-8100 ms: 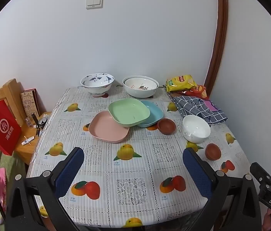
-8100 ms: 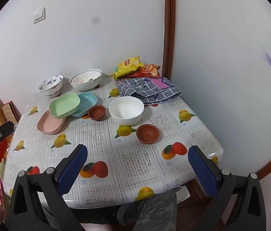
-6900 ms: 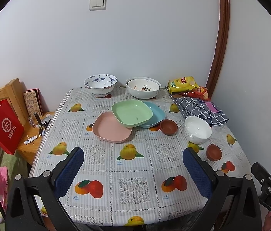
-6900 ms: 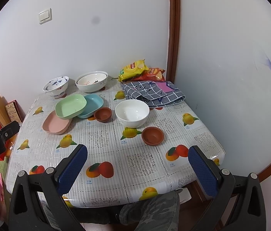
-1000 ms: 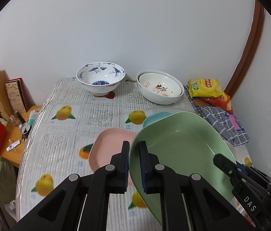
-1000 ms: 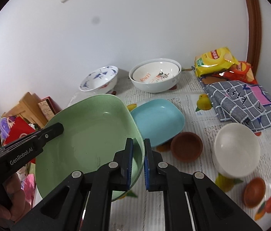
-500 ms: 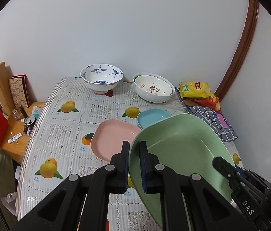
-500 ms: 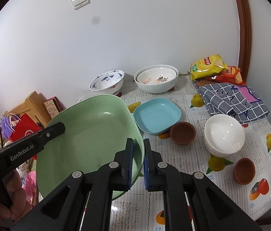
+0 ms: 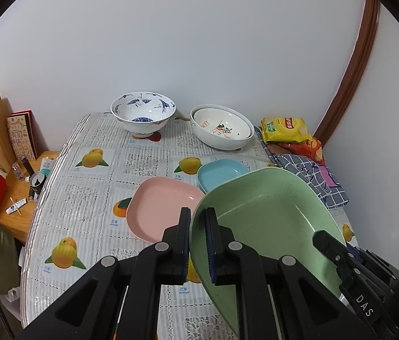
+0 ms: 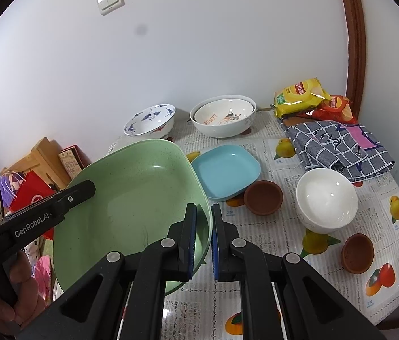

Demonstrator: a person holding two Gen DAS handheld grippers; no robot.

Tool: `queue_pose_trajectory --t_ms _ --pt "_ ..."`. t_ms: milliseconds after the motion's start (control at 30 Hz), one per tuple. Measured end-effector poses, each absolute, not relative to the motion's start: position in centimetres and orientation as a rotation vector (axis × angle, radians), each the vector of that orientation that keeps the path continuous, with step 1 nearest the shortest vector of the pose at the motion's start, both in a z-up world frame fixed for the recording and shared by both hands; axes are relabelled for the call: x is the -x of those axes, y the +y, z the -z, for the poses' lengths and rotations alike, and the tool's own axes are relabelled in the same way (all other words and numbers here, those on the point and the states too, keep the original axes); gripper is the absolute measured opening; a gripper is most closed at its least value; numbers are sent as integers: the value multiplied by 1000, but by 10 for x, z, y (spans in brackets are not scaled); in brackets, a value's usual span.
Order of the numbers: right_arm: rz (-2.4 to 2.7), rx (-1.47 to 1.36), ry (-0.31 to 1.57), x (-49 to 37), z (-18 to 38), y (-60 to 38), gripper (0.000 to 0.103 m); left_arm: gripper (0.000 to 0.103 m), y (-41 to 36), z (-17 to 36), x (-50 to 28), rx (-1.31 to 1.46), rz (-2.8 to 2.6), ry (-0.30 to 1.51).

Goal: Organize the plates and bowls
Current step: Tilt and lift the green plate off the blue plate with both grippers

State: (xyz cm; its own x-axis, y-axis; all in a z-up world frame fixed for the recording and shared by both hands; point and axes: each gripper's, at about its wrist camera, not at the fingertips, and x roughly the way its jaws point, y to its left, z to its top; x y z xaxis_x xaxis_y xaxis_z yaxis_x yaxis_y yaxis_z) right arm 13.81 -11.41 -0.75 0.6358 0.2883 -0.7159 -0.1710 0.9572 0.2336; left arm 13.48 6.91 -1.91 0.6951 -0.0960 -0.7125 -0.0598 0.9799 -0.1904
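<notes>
Fruit-print table (image 9: 91, 175) against white wall. Green plate (image 9: 259, 226) held aloft, rim clamped by left gripper (image 9: 198, 243) and right gripper (image 10: 203, 238) (opposite edges). Pink plate (image 9: 162, 206), blue plate (image 10: 225, 171), bowls unstacked; sorting barely begun.

A green plate (image 9: 267, 218) hangs tilted above the table, pinched at opposite rims. Pink plate (image 9: 162, 209) and blue plate (image 9: 222, 171) lie flat mid-table; bowls stand far and right.
</notes>
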Motion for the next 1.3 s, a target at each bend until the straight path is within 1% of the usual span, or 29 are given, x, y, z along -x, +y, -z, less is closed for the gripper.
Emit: queue_pose_trajectory --t_ms 400,900,1067,1300 --pt "-289 -127 844 -155 9 -104 9 10 78 22 -147 220 -13 804" --pt "-364 -98 889 -214 35 -72 9 10 108 47 -192 240 -101 853" --pt "-388 -91 906 -231 49 -58 9 10 120 64 -203 241 -130 884" --pt "-429 -88 965 -253 88 -37 9 10 137 103 -215 240 -183 963"
